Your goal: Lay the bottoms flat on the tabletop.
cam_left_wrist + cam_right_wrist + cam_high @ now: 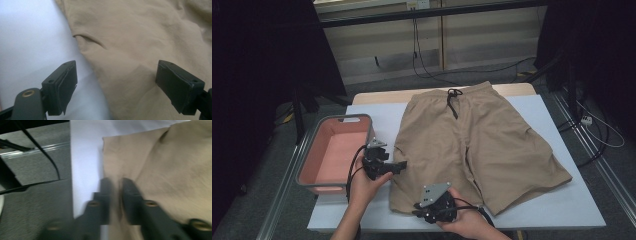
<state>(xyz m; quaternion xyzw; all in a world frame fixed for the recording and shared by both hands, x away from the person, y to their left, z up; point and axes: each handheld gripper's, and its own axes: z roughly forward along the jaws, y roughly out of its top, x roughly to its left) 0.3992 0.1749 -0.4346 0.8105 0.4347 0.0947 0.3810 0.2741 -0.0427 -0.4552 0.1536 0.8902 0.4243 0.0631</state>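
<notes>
Tan drawstring shorts (482,140) lie flat on the white table (562,205), waistband at the far side. My left gripper (396,165) hovers at the outer edge of the shorts' left leg; in the left gripper view its jaws (116,85) stand wide open over the fabric (140,37), nothing pinched. My right gripper (417,210) is at the left leg's hem near the table's front edge. In the right gripper view, which is blurred, its jaws (115,182) stand slightly apart with the hem of the shorts (170,170) in the narrow gap.
A pink basket with a grey rim (334,118) stands at the table's left edge, close to my left hand. Grey floor with black cables (47,157) and a metal rail lies just past the table's edge.
</notes>
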